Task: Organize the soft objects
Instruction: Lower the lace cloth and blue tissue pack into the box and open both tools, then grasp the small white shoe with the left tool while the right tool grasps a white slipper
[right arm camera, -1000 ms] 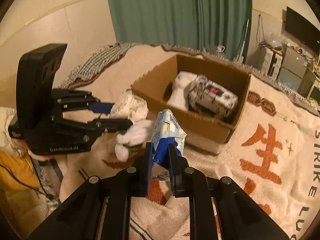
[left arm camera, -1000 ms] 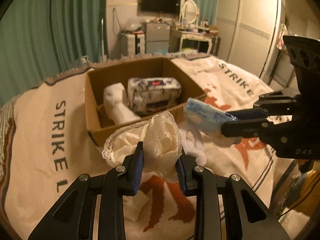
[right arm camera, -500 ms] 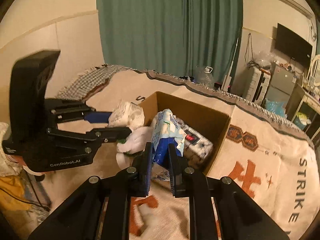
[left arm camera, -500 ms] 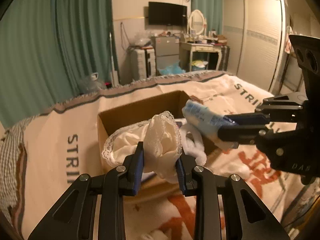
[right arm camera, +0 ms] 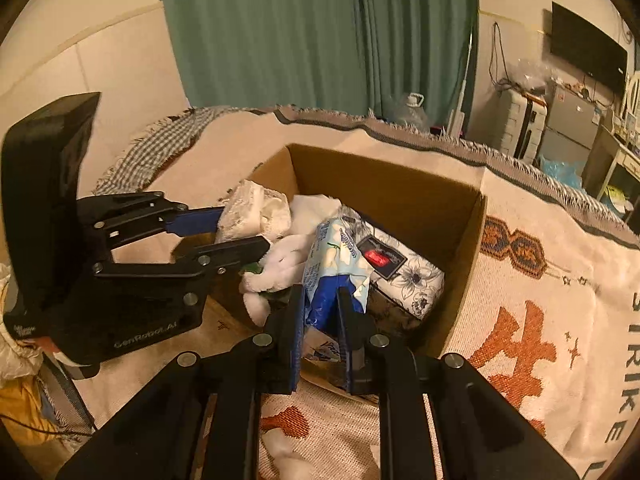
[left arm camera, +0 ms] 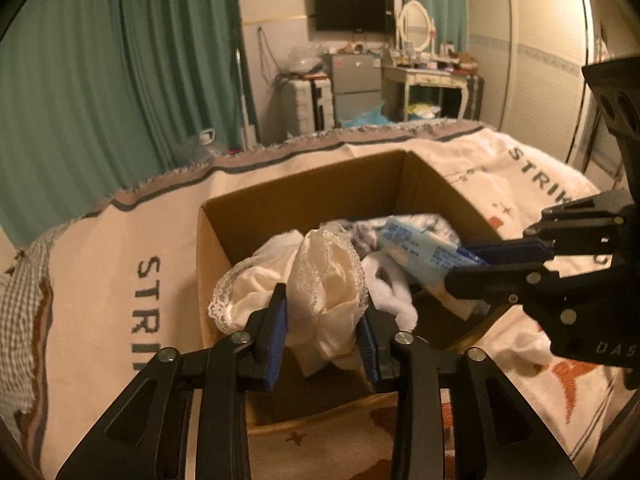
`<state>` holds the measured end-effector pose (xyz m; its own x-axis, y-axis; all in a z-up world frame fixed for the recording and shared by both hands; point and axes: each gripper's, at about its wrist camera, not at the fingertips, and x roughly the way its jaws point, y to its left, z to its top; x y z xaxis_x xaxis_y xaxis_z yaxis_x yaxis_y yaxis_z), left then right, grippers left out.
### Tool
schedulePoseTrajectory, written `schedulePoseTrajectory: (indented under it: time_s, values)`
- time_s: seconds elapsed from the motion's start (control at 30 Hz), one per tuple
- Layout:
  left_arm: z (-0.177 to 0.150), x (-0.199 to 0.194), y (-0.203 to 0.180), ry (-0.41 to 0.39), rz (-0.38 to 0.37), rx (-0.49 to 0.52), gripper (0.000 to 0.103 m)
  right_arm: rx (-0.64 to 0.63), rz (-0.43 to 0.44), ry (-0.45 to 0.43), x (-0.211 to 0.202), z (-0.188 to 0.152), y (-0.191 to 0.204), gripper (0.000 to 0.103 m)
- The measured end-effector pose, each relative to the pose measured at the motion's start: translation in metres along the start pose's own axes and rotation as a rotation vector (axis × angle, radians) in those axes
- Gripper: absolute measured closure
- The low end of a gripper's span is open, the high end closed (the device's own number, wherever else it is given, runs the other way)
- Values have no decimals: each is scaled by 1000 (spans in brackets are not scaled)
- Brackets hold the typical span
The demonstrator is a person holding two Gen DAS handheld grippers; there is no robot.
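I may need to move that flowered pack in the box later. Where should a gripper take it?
Grip the flowered pack across its short width near the exposed right end, coming from above. It lies flat in the cardboard box, with the box wall close beside it.

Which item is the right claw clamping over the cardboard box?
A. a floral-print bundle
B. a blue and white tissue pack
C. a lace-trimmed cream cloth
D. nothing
B: the right claw is shut on the blue and white tissue pack above the cardboard box, while the left claw holds the lace cloth.
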<state>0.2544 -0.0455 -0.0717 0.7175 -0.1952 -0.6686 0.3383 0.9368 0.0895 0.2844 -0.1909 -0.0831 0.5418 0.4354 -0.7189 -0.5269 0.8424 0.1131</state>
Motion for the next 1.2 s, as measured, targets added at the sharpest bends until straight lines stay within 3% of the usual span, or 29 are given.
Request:
schedulePoseTrajectory:
  time_s: [0.03,0.1,0.13,0.2,0.33,0.5,0.6,0.77,0.9,1.2]
  values:
    - [0,1,1,1,14,-4,40,16,-2,4,2,0,-3,87]
    - [0,-2,4,-19,24,-23,26,41,-6,5,2,1,-6,86]
    - [0,-5,7,-35,27,-36,25,46,-7,5,1,1,-7,84]
    - [1,-10,10,-38,24,-39,24,46,-20,-8,-4,0,-7,81]
    - [3,-22,13,-59,36,-43,24,70,-42,-43,-19,1,-11,52]
    - [6,-51,15,-107,23,-56,24,92,-83,-112,-55,5,-9,49]
    - [7,-75,14,-154,29,-56,24,92,-118,-156,-82,5,-2,39]
    - [-3,-88,19,-134,32,-108,21,124,-146,-183,-109,-12,10,17]
    - [-20,-84,23,-85,66,-115,21,104,-161,-126,-95,-37,22,14]
    - [-76,-54,23,65,59,-149,21,47,-156,56,-39,-89,35,14]
